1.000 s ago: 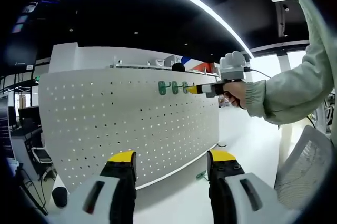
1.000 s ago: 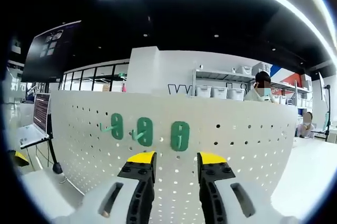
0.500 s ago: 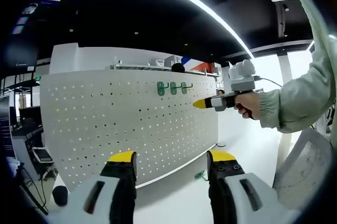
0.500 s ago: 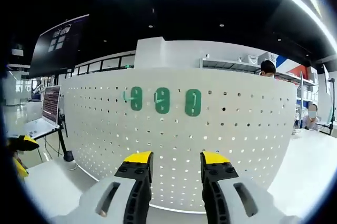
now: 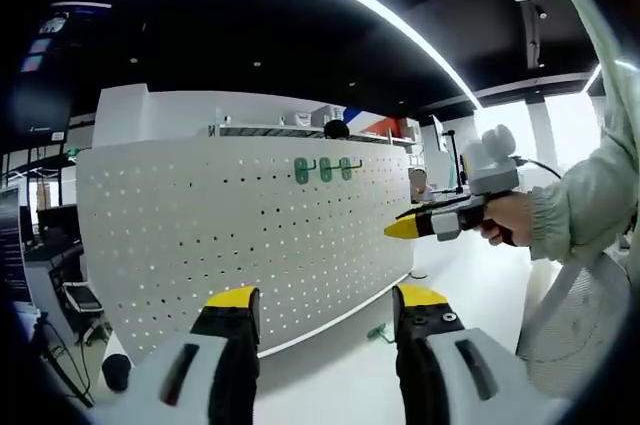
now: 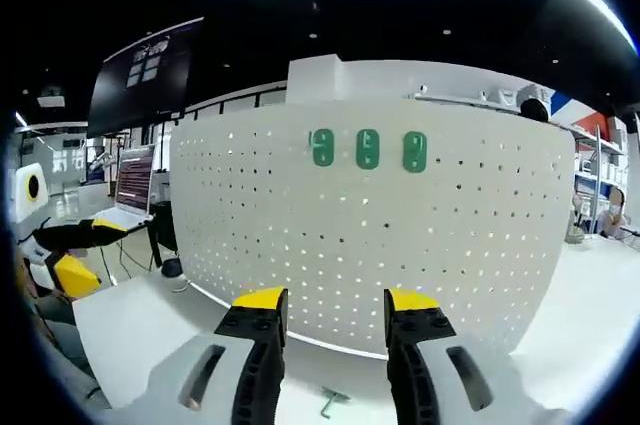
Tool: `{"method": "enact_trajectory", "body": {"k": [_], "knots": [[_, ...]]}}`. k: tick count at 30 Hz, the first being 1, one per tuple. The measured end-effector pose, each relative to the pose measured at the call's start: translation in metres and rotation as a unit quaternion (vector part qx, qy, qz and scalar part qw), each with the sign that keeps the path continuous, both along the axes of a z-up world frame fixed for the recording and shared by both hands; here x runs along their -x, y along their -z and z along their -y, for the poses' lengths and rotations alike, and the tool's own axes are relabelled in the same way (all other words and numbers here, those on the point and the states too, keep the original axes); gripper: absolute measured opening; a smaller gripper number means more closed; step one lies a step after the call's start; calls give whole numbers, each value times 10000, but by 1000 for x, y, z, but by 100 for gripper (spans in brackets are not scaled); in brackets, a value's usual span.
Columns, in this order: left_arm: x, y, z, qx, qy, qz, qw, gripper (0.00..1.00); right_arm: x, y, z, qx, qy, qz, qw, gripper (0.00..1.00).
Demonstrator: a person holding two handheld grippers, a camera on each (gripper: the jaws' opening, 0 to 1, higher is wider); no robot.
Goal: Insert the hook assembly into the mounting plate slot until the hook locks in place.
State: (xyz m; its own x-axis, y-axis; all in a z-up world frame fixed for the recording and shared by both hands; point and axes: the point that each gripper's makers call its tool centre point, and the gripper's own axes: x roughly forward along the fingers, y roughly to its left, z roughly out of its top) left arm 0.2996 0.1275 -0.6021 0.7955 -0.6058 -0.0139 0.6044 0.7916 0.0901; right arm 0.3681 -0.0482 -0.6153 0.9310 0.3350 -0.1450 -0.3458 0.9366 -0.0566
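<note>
A white pegboard mounting plate (image 5: 250,235) (image 6: 400,235) stands upright on the table. Three green hook assemblies (image 5: 324,169) (image 6: 368,149) hang side by side near its top edge. One more green hook (image 5: 380,332) (image 6: 330,403) lies on the table at the plate's foot. My left gripper (image 5: 326,297) is open and empty, well back from the plate. My right gripper (image 6: 337,301) is also open and empty; in the left gripper view it comes in from the right (image 5: 405,228), held by a hand (image 5: 510,220), apart from the plate.
The white table (image 5: 340,385) runs along the front of the plate. Shelves with bins (image 6: 470,102) stand behind the plate. A monitor (image 6: 145,75) hangs at the upper left, with a laptop (image 6: 130,195) on a stand below it. My left gripper (image 6: 75,255) shows at the right gripper view's left edge.
My right gripper has drawn back from the green hooks, down and away from the plate, leaving all three hanging. The left gripper has barely moved.
</note>
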Motion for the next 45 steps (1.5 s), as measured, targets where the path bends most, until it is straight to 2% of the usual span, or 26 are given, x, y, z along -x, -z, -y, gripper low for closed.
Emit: {"method": "enact_trajectory", "body": {"k": [6,15,21,26,29,33,34,35,36,37,40,45], "knots": [[3,-1,3,-62,27,15,10000,55,28,13,-8,-73,-170,-148,9997,37],[7,-2,11,-133,105,20,9999,55,59,25,-6,-240,-245,-323,9989,37],[12,-2,24,-239,265,19,9994,55,76,30,-3,-358,-271,-286,9986,39],[15,-1,30,-350,354,0,9988,55,82,29,-3,-443,-309,-176,9984,41],[16,0,34,-419,402,-25,9983,55,84,19,-2,-560,-292,47,9980,41],[18,0,41,-549,495,-17,9973,55,86,13,-3,-662,-310,200,9971,41],[18,0,43,-568,512,-15,9971,55,86,14,-4,-658,-309,194,9972,41],[17,0,46,-607,578,-17,9965,53,86,17,-4,-458,-292,164,9984,41],[18,1,49,-632,689,-46,9956,50,86,18,-5,-303,-323,192,9988,41],[18,3,54,-704,888,-89,9935,46,86,17,-7,-419,-347,211,9983,41],[11,8,62,-858,1073,-164,9904,47,85,16,-6,-380,-364,258,9983,41],[-2,10,74,-1107,1316,-39,9851,41,84,15,-1,-489,-299,259,9980,41]]}}
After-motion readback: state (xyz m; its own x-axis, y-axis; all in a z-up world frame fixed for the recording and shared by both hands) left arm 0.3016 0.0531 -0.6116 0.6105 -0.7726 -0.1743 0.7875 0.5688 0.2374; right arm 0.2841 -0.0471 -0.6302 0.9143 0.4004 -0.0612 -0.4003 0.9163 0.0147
